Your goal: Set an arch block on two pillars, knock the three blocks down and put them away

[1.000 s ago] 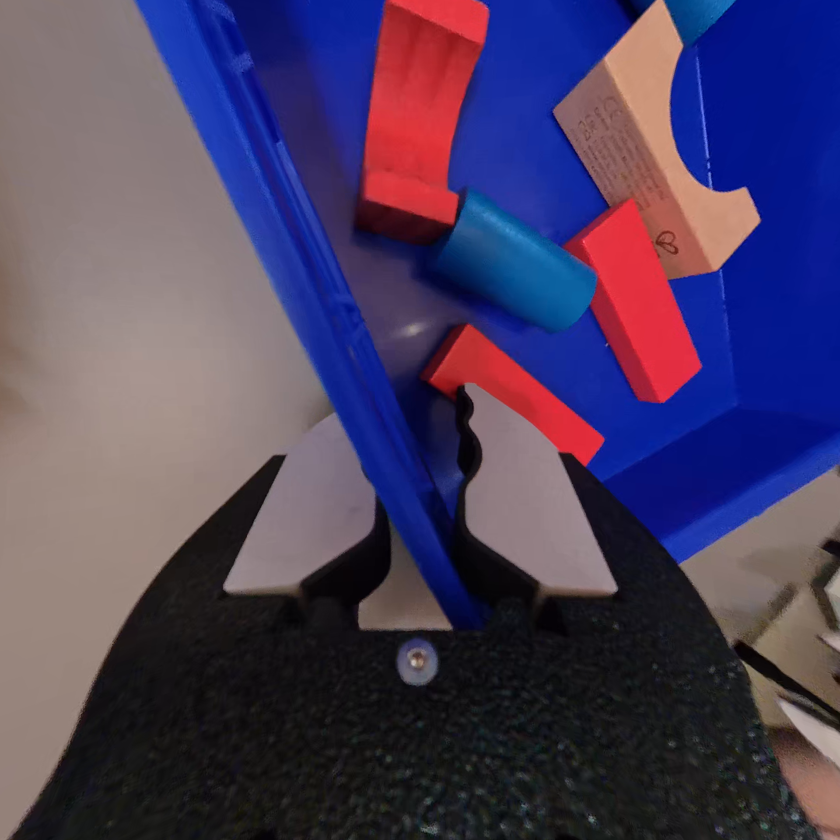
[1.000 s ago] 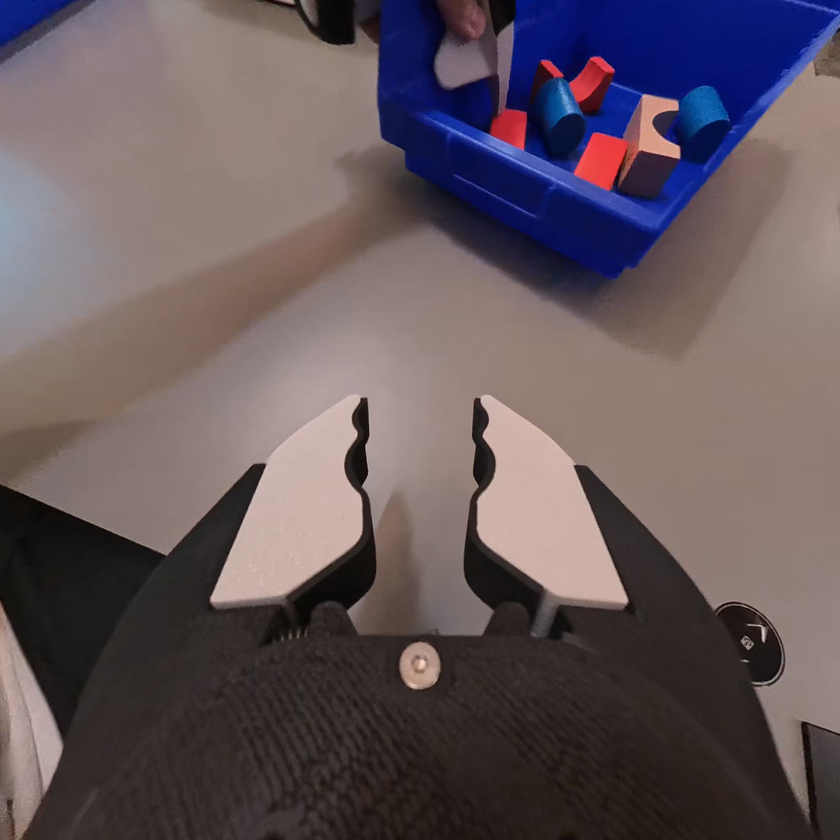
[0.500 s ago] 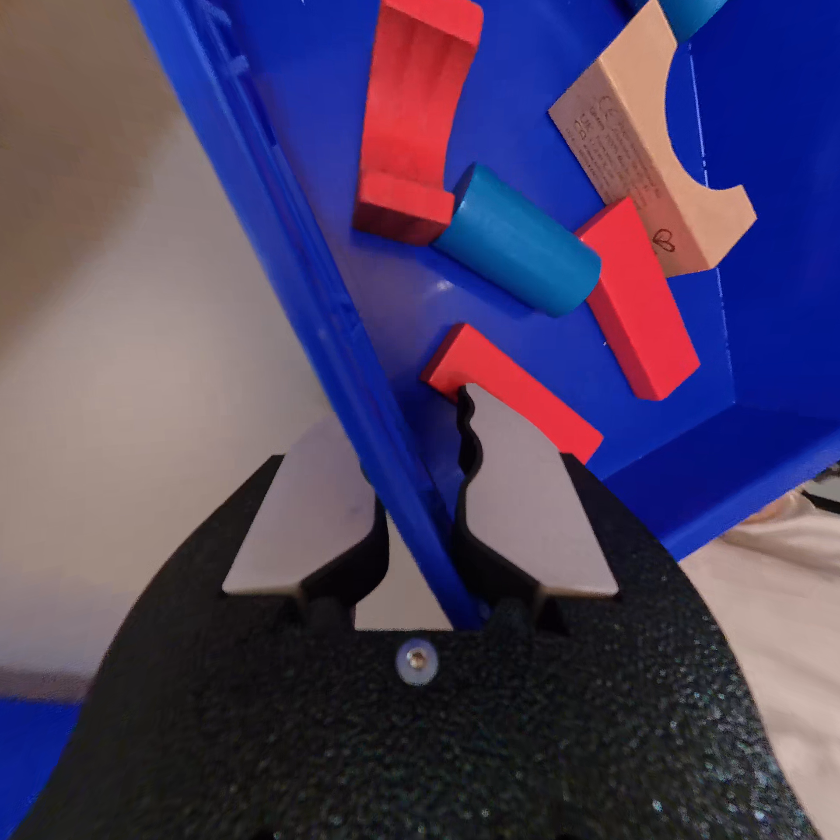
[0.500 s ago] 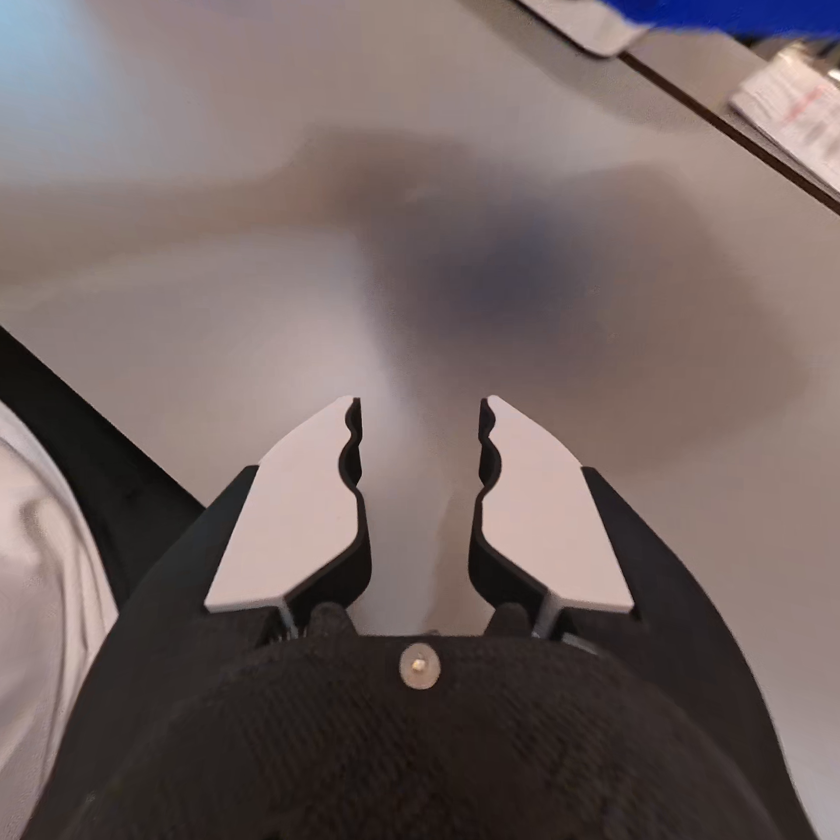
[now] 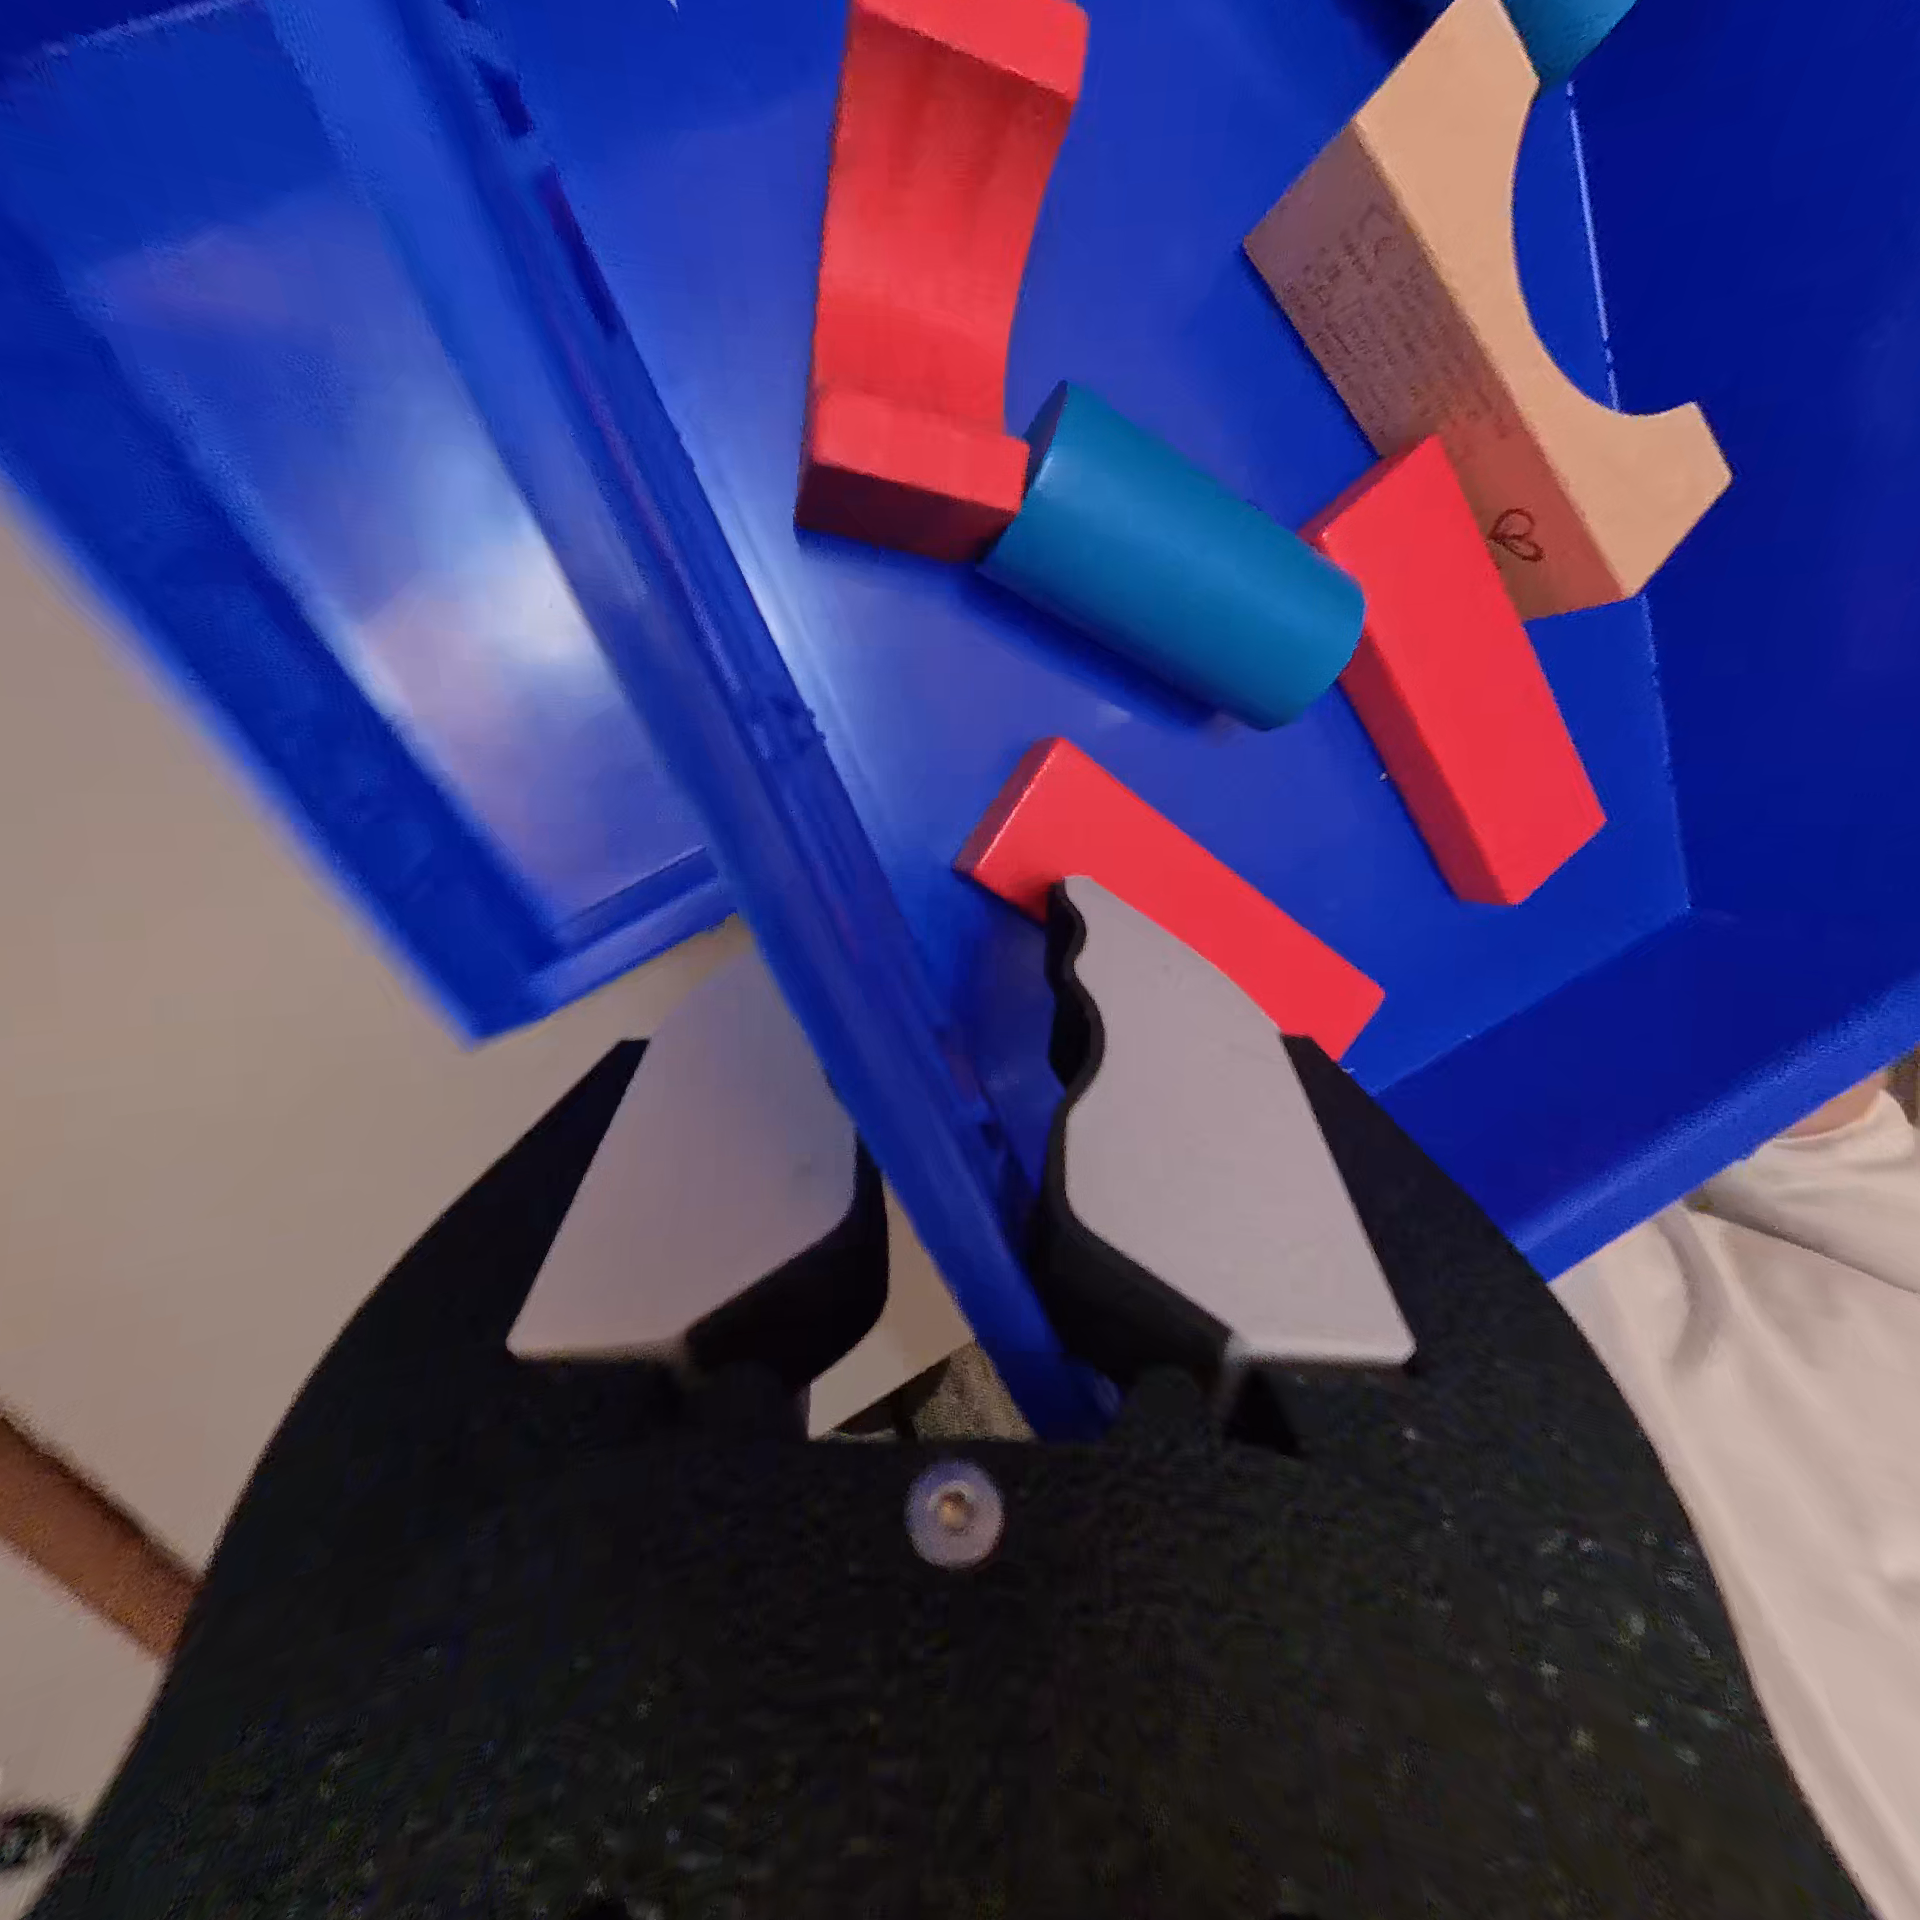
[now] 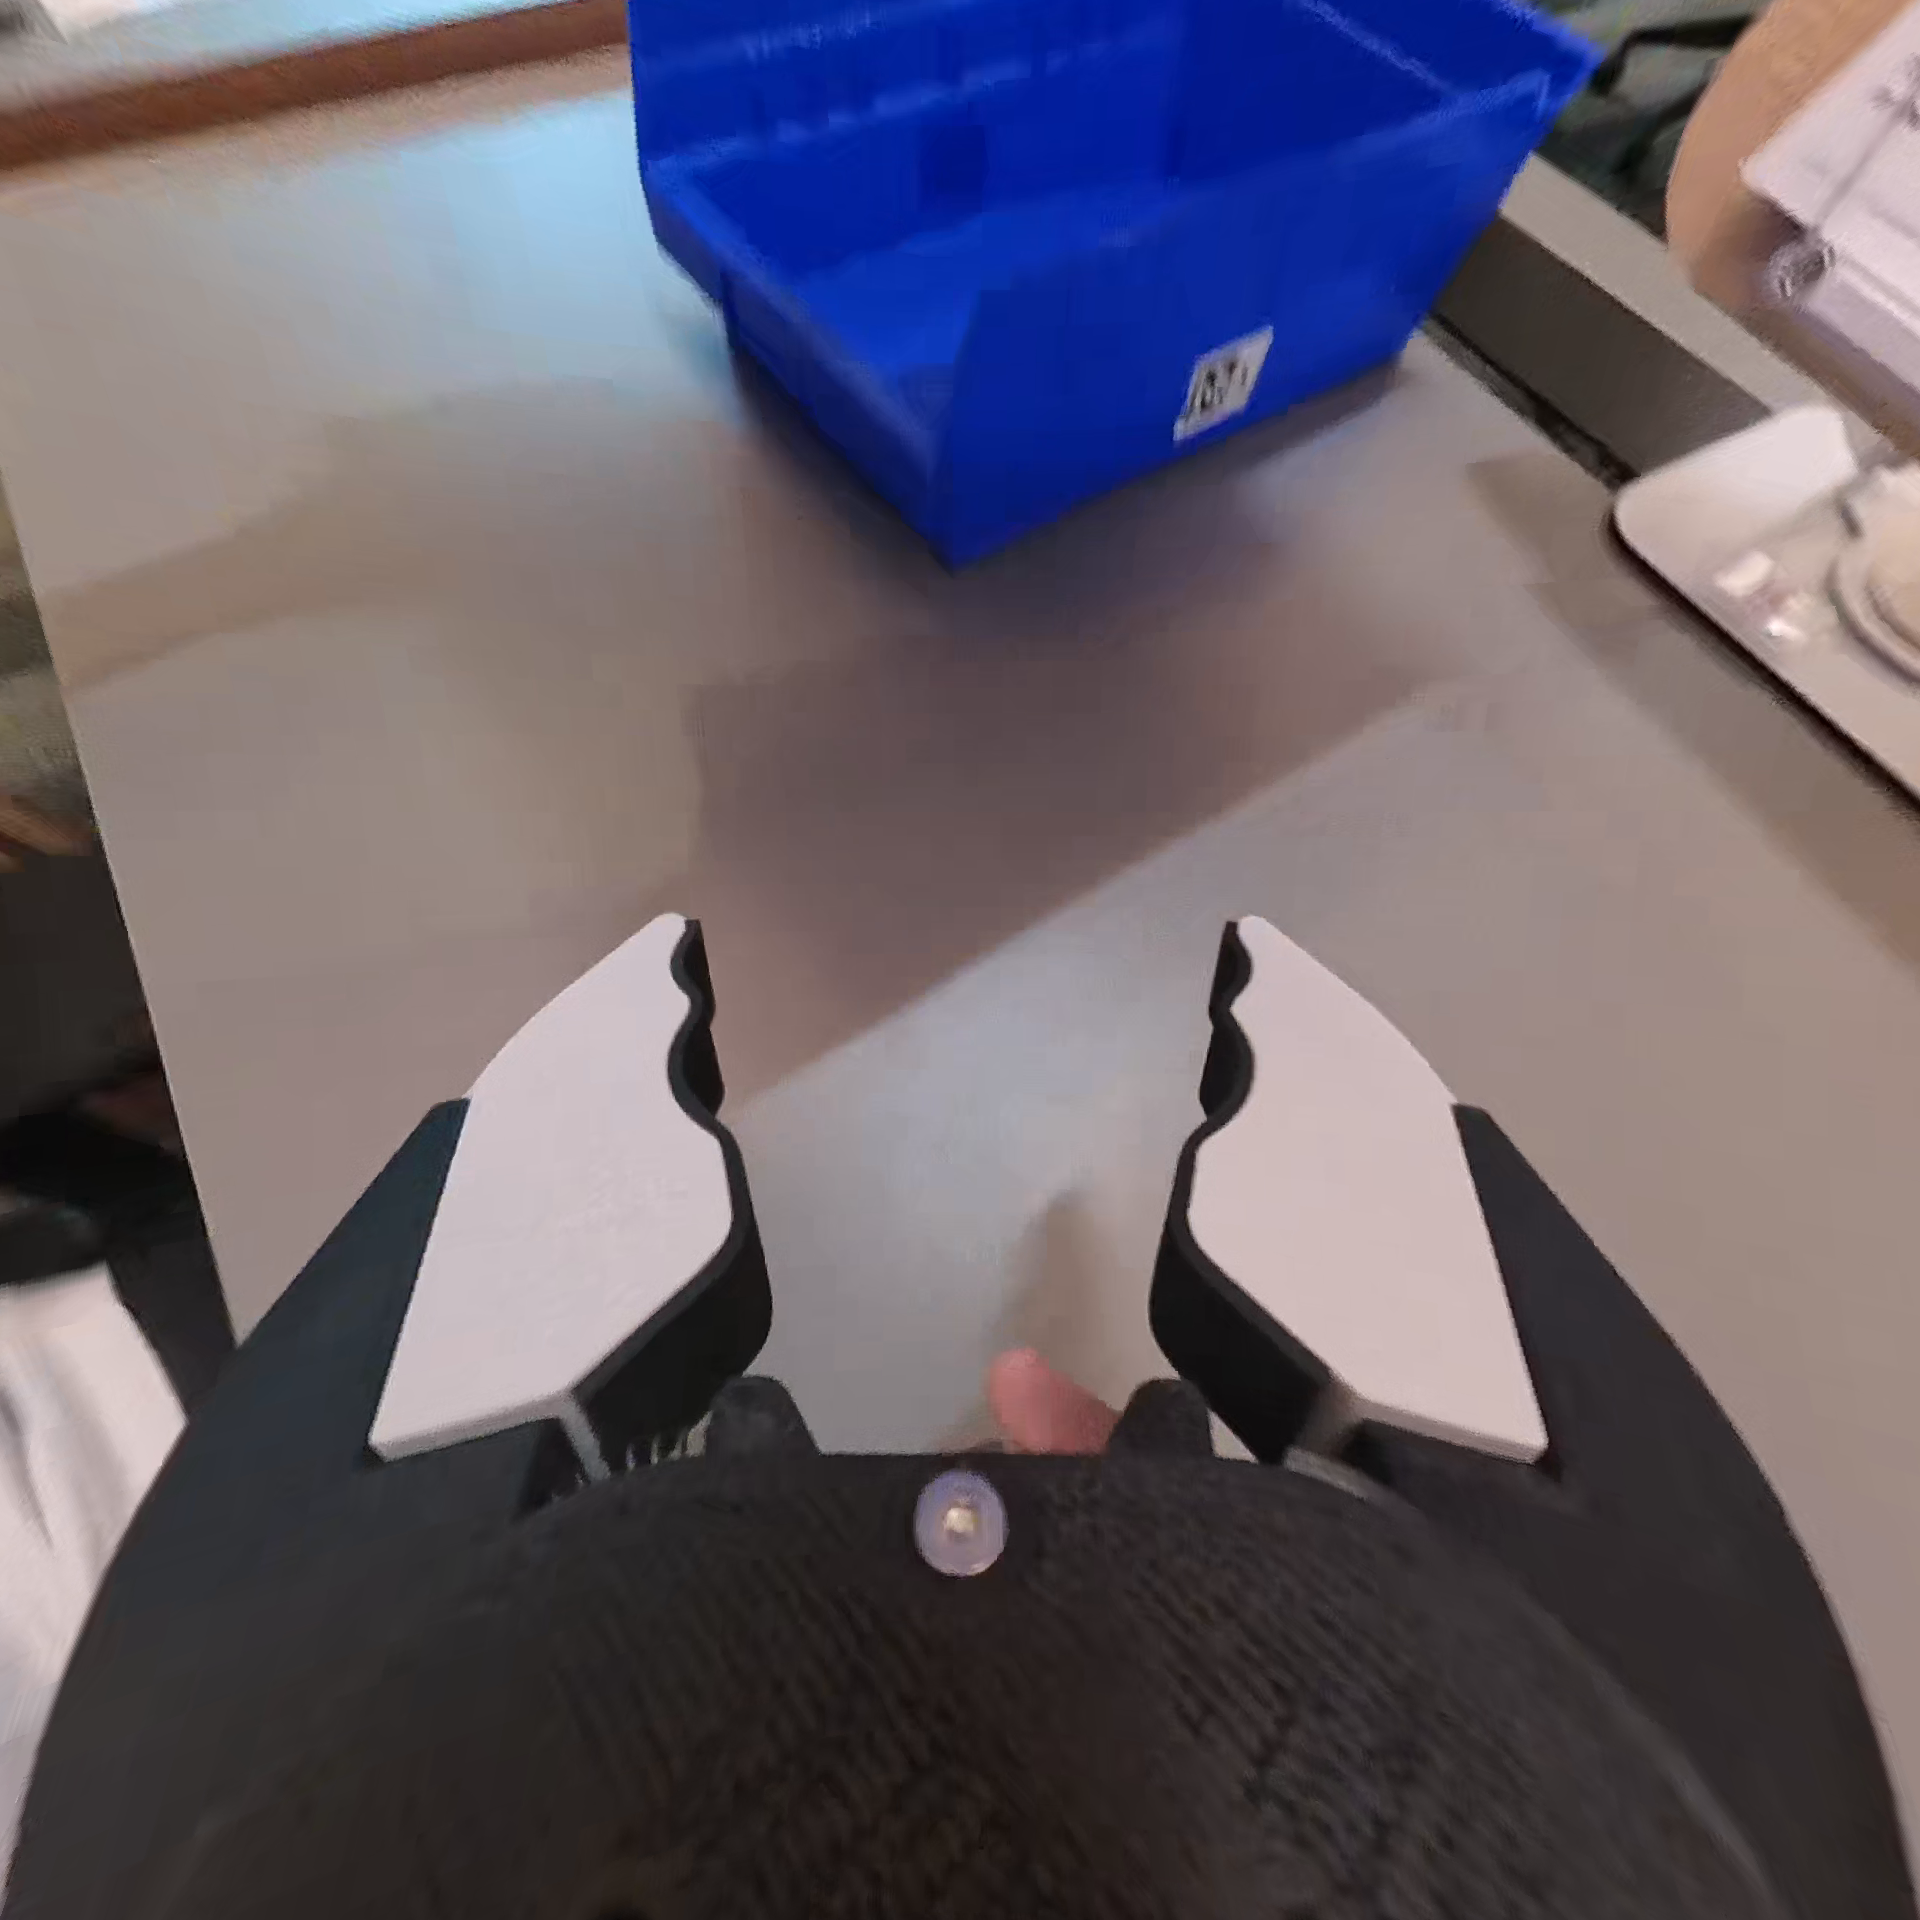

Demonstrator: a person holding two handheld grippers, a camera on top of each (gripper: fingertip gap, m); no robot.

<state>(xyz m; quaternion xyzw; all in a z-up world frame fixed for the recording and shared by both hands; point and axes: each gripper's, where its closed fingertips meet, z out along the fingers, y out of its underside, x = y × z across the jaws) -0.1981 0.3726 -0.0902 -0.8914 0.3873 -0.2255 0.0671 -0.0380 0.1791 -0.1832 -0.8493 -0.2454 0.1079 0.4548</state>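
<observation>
My left gripper [image 5: 914,935] is shut on the side wall of a blue bin [image 5: 1195,156], one finger inside and one outside. In the bin lie a red curved block [image 5: 935,260], a teal cylinder [image 5: 1174,561], two flat red blocks [image 5: 1455,675] [image 5: 1174,904], a natural wood arch block [image 5: 1455,291] and a second teal piece [image 5: 1569,31] at the top edge. The inner fingertip touches the nearer red block. My right gripper [image 6: 961,935] is wide open and empty above the grey table [image 6: 416,520], pointing at a second blue bin [image 6: 1091,260] that looks empty.
The second blue bin also shows, blurred, in the left wrist view [image 5: 312,468] beside the held bin. A white tray [image 6: 1766,582] with small items sits at the right. The table's left edge [image 6: 125,935] is close. A person's fingertip [image 6: 1039,1413] shows between my right fingers. There is about 30 cm between the tips of the two grippers.
The left gripper has carried the held bin along, and a second blue bin has come into view beside it. The right gripper has opened wider and swung round to face that empty bin.
</observation>
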